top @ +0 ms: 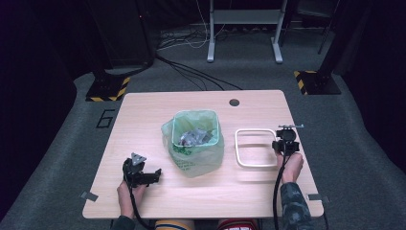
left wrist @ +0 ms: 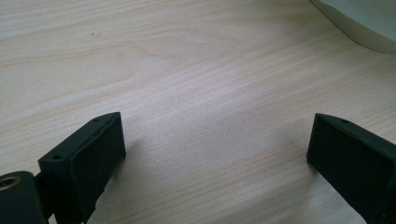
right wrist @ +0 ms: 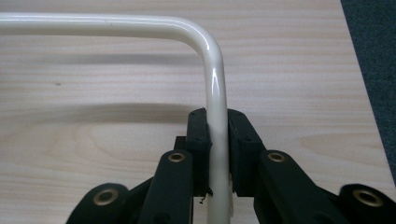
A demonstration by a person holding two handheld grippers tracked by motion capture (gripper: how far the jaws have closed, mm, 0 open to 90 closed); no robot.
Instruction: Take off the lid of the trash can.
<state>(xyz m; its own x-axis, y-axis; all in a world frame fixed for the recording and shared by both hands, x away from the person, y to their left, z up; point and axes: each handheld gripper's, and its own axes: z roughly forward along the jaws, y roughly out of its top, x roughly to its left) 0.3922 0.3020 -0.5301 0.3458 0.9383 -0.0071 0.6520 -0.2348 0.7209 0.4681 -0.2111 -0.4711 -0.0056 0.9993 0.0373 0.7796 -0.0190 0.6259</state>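
Observation:
A white rectangular ring [top: 255, 148] made of thin tube lies right of centre on the wooden table [top: 143, 115]. My right gripper [top: 285, 145] is shut on the ring's right side; in the right gripper view both black pads clamp the white ring [right wrist: 217, 93] just below its rounded corner. A small bin [top: 196, 128] lined with a green plastic bag holds crumpled waste at the table's middle. My left gripper [top: 146, 175] rests at the front left, open, and its jaws [left wrist: 215, 154] stand wide apart over bare wood.
The bag's pale edge [left wrist: 369, 28] shows at the top right of the left gripper view. A round cable hole [top: 234, 102] sits near the table's far edge. Beyond the table are cables, desk legs and striped floor stands [top: 107, 88].

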